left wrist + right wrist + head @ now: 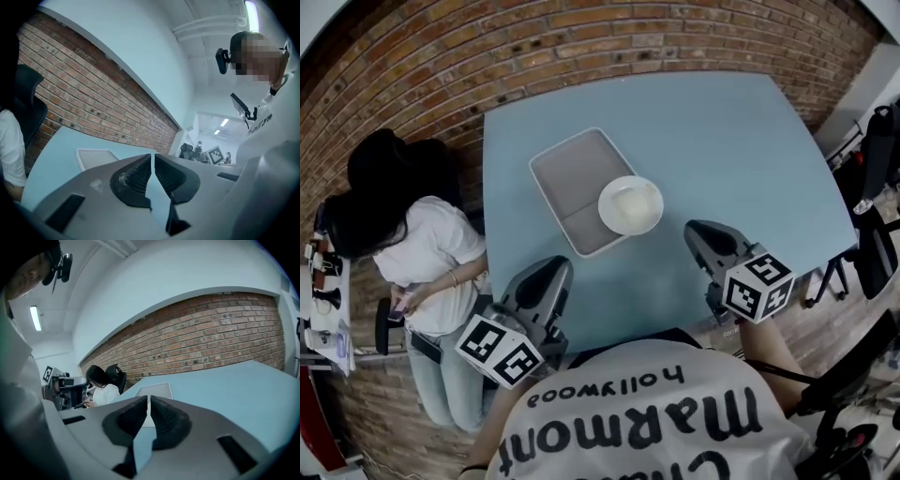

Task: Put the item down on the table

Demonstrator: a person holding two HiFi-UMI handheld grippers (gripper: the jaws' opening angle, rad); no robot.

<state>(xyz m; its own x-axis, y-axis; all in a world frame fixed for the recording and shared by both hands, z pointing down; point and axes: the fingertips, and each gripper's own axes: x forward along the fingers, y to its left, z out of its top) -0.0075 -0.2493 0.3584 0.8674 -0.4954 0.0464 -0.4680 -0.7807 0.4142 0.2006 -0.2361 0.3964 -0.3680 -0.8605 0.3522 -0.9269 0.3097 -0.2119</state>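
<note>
Jaws: left gripper [551, 272] and right gripper [698, 234] both closed, empty.
Item: white round bowl [630, 204] overlapping grey rectangular tray [567, 173] rim (apparently not flat on pale blue table [722, 150]).
Risk: likely to rock or slide if nudged.

The tray [565, 178] is set on the desk [731, 150], in the desk's left half and askew to its edges. The bowl [630, 204] is placed on the tray's near right part, with its edge reaching past the tray's right rim. The brick wall [534, 47] is found behind the tray, beyond the desk's far edge. A seated person [427, 258] is found left of the tray, off the desk's left edge. A chair [874, 234] is seen far right of the tray, past the desk's right edge. The left gripper [548, 274] is held before the tray, at the desk's near edge; the right gripper [703, 232] is held right of the tray's near corner, just beside the bowl and apart from it
</note>
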